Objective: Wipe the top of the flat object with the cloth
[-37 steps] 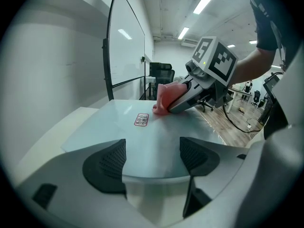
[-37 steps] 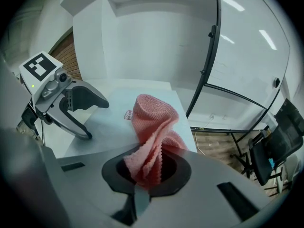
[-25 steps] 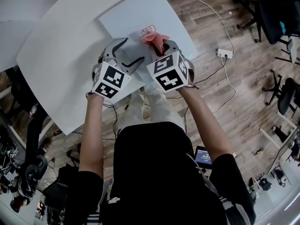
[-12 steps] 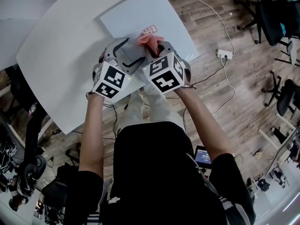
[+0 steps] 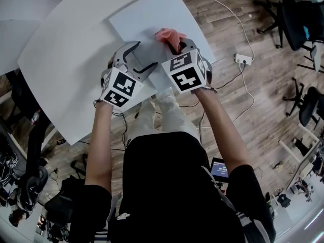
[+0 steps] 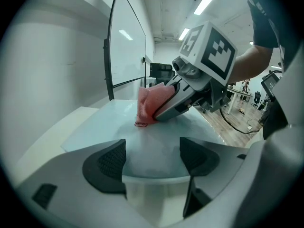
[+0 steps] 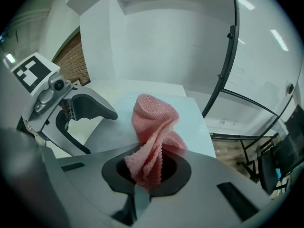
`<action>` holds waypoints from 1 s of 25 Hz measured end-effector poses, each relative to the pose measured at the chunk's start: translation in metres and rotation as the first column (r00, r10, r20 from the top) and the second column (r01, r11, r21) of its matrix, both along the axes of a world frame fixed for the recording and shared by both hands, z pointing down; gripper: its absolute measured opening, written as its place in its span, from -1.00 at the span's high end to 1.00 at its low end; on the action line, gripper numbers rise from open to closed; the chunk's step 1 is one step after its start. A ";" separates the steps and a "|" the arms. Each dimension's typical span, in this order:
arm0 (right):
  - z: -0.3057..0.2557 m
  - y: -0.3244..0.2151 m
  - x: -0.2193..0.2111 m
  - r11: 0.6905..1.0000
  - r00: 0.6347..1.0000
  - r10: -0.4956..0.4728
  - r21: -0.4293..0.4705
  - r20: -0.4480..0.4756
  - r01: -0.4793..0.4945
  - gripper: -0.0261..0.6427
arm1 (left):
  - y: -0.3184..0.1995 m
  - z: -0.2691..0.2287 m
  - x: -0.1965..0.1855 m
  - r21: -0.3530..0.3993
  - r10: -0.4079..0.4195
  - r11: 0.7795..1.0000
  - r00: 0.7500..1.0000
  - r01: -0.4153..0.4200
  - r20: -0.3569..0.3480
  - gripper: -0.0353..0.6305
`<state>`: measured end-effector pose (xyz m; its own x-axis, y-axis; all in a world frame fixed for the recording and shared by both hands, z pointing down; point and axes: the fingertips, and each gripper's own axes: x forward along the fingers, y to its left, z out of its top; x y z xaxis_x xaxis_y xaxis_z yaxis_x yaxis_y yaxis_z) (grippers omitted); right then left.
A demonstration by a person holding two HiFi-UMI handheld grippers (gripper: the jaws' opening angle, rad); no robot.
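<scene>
A flat pale grey sheet (image 5: 142, 19) lies on the white table (image 5: 66, 59). My right gripper (image 5: 174, 44) is shut on a pink cloth (image 5: 169, 35) and presses it onto the sheet near its right edge. In the right gripper view the bunched cloth (image 7: 154, 127) rises from between the jaws of the right gripper (image 7: 147, 172) over the sheet (image 7: 192, 120). My left gripper (image 5: 144, 54) stands open at the sheet's near edge. In the left gripper view the left gripper (image 6: 154, 158) straddles the sheet (image 6: 109, 122), with the cloth (image 6: 149, 106) ahead of it.
The table's rounded front edge runs just below both grippers. On the wood floor to the right lie a white cable and a power strip (image 5: 243, 58). Office chairs (image 5: 298, 14) stand at the far right. A whiteboard (image 6: 126, 46) stands beyond the table.
The right gripper slid the cloth left, then back right and farther away across the sheet; the cloth now covers the small label seen earlier. The left gripper stayed put.
</scene>
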<state>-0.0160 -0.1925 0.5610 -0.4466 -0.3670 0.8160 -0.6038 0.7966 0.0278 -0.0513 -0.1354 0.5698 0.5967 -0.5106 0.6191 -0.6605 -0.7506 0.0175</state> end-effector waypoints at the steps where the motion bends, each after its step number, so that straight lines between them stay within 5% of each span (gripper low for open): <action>1: 0.001 -0.003 0.002 1.000 1.000 0.014 -0.003 0.005 -0.014 0.78 | 0.000 0.000 -0.001 0.000 0.000 1.000 1.000 0.000 0.000 -0.15; 14: 0.001 -0.043 0.044 0.985 0.985 0.174 0.003 0.013 -0.174 0.78 | 0.001 -0.001 -0.002 0.003 -0.001 1.000 1.000 0.001 -0.005 -0.15; 25: 0.000 -0.046 0.037 0.984 0.984 0.180 0.000 0.015 -0.180 0.78 | 0.000 0.000 -0.001 0.006 -0.001 1.000 1.000 0.001 -0.007 -0.15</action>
<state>0.0211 -0.2389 0.5613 -0.3852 -0.4435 0.8093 -0.7378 0.6748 0.0186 -0.0521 -0.1349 0.5696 0.6004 -0.5148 0.6120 -0.6612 -0.7500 0.0177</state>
